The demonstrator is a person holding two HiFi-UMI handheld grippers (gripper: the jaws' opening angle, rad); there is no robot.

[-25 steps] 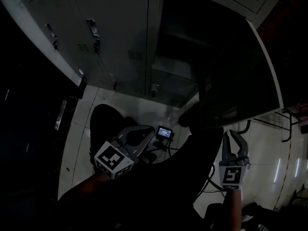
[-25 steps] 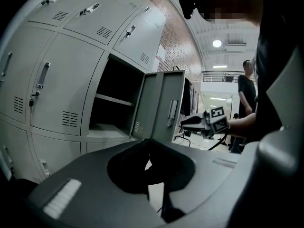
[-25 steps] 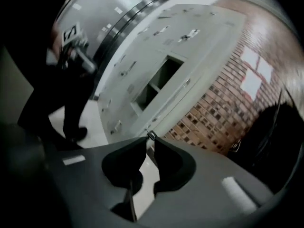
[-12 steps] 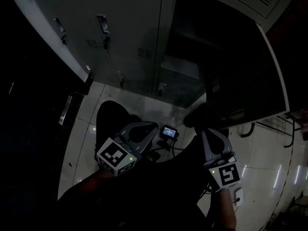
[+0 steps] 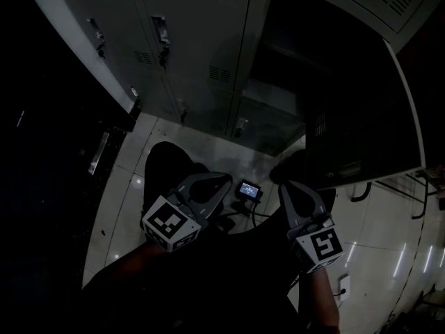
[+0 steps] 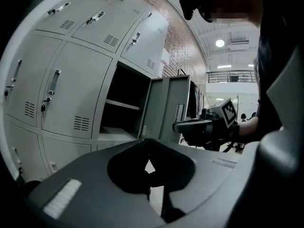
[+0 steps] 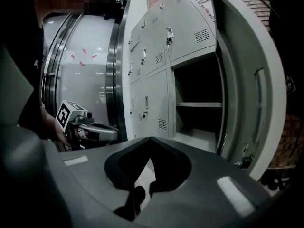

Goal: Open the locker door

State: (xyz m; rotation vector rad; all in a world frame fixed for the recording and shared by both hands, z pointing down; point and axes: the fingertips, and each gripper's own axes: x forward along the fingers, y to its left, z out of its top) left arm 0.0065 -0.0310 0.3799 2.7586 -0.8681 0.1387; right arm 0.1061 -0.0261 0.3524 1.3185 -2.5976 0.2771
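A dim, steeply downward head view shows a bank of grey metal lockers (image 5: 188, 40) standing on a pale tiled floor (image 5: 201, 152). The locker door (image 5: 361, 110) stands swung wide open to the right of its compartment (image 5: 278, 82), which is dark inside and has one shelf (image 7: 198, 105) across it. The neighbouring doors to the left are closed, each with a small latch handle (image 5: 160, 30). The person holds both tools low in front of the body, well apart from the door and touching nothing. The left hand-held gripper (image 5: 221, 184) has its jaws drawn together with nothing between them, and its marker cube (image 5: 170, 223) faces up. The right hand-held gripper (image 5: 286, 190) likewise has its jaws fully together and empty; it points toward the open compartment. Between the two tools, on the floor, lies a small device with a lit screen (image 5: 249, 188) and trailing cables.
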